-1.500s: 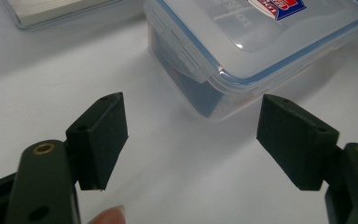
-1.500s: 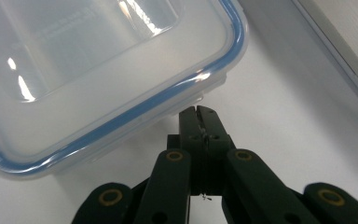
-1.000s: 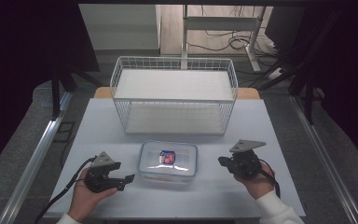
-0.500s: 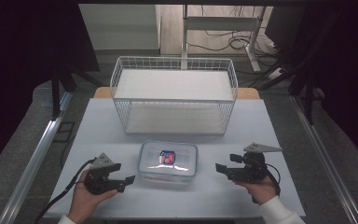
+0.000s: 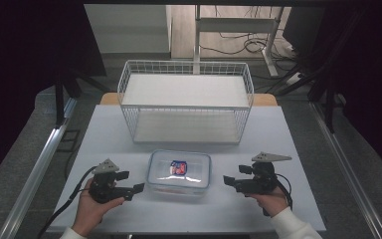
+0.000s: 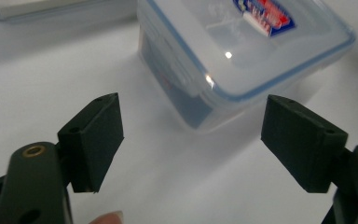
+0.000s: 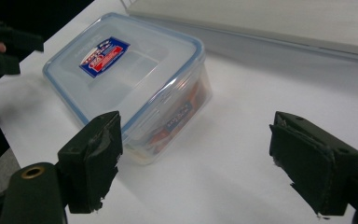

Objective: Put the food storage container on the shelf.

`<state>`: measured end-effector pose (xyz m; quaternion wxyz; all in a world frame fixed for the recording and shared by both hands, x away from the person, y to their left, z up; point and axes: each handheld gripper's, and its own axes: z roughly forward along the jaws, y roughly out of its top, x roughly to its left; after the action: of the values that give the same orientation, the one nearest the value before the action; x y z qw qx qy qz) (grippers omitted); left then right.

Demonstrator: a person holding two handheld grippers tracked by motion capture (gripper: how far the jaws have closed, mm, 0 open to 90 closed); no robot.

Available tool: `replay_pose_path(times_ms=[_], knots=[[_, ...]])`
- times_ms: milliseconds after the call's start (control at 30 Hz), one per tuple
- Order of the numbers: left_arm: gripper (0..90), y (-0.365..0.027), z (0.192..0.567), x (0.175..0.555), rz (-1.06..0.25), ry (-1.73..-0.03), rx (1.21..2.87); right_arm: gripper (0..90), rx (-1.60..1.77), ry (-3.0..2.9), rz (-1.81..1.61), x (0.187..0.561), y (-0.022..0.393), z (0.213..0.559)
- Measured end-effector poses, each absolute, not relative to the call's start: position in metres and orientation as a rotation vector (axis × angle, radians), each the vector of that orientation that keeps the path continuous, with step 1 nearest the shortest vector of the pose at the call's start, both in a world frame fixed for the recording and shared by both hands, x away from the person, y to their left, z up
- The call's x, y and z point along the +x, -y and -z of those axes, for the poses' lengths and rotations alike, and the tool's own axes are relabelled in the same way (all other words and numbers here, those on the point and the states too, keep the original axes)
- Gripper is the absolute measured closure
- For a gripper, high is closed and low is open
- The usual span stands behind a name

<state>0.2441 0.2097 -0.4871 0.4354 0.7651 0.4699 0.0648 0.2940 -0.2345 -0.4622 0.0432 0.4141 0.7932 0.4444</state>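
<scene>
both grippers' jaws just opened wide, empty, flanking the container [image 5: 179, 173].

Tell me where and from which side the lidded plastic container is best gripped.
Probably by its two short ends, one hand-held gripper from each side. The plastic container lies flat, lid on, between the left hand-held gripper and the right hand-held gripper, both open and level with its walls. It looks too wide for one.
</scene>
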Motion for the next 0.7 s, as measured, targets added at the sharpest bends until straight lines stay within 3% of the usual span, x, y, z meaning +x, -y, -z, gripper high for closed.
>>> replay_pose_path(times_ms=[700], knots=[[20.4,-0.205,0.487,0.303,-0.014,-1.189,1.876,15.8,1.294,-2.439,-1.364,0.297,0.227,0.466]])
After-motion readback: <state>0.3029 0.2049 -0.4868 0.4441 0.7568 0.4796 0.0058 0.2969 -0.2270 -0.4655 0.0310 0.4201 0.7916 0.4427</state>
